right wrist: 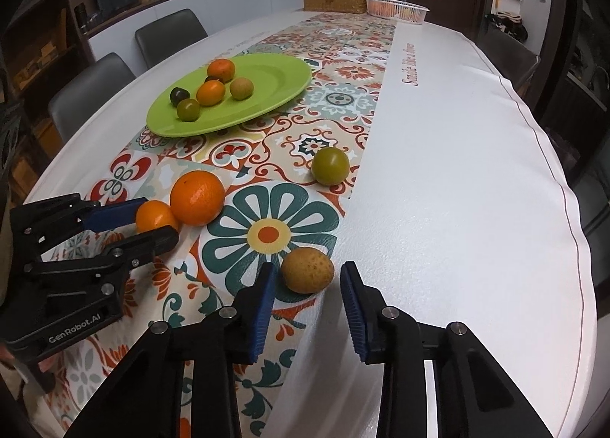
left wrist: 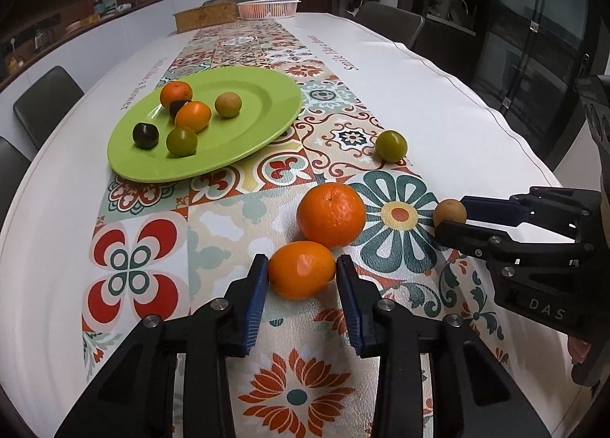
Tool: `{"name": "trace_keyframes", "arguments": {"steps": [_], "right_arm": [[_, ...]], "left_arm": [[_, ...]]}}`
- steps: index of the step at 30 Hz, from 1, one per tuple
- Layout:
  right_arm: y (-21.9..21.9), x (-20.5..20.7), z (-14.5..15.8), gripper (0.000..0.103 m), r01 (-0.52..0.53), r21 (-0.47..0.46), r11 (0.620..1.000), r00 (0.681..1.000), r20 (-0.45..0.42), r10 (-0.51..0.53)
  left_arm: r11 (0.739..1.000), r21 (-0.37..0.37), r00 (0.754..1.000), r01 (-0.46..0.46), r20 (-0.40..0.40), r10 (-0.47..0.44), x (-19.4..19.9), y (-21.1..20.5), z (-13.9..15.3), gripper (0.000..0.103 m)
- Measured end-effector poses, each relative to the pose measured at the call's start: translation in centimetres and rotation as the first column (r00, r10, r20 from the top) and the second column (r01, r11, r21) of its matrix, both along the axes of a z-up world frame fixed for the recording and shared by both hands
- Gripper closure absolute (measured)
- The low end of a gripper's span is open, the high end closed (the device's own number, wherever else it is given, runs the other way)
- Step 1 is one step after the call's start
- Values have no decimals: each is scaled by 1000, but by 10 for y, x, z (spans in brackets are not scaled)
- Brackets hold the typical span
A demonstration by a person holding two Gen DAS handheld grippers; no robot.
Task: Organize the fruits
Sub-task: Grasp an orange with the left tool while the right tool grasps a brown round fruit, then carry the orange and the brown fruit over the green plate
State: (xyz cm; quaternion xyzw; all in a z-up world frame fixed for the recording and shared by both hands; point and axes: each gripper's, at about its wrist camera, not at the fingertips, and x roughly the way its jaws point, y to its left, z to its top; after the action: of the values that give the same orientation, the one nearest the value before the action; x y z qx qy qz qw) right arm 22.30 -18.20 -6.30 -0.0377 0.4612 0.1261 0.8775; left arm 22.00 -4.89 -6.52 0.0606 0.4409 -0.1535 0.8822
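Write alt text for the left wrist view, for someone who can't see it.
The left gripper closes on a small orange lying on a patterned tablecloth, a bigger orange just behind. At right, the right gripper pinches a brown fruit; beyond, a green plate holds six fruits.

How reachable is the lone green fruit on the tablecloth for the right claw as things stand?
Probably not just yet: the right claw is closed on the brown fruit, so it is occupied. The way itself looks free: the green fruit sits alone on the tablecloth beyond it, with nothing in between.
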Motion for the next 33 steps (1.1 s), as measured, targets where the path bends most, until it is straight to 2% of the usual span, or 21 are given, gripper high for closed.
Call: {"name": "trace_keyframes", "arguments": {"steps": [3, 13, 33], "right_arm": [[0, 1, -1, 72, 0, 5, 1000, 1000, -4, 0], [-1, -5, 2, 72, -5, 8, 1000, 1000, 12, 5], [12, -29, 51, 72, -46, 34, 998, 991, 131, 41]], "left_arm": [[1000, -6, 1000, -4, -3, 4, 0, 0, 0, 67], [1000, -8, 1000, -7, 15, 7, -6, 1, 7, 67], [999, -34, 991, -25, 131, 30, -40, 6, 58, 67]]}}
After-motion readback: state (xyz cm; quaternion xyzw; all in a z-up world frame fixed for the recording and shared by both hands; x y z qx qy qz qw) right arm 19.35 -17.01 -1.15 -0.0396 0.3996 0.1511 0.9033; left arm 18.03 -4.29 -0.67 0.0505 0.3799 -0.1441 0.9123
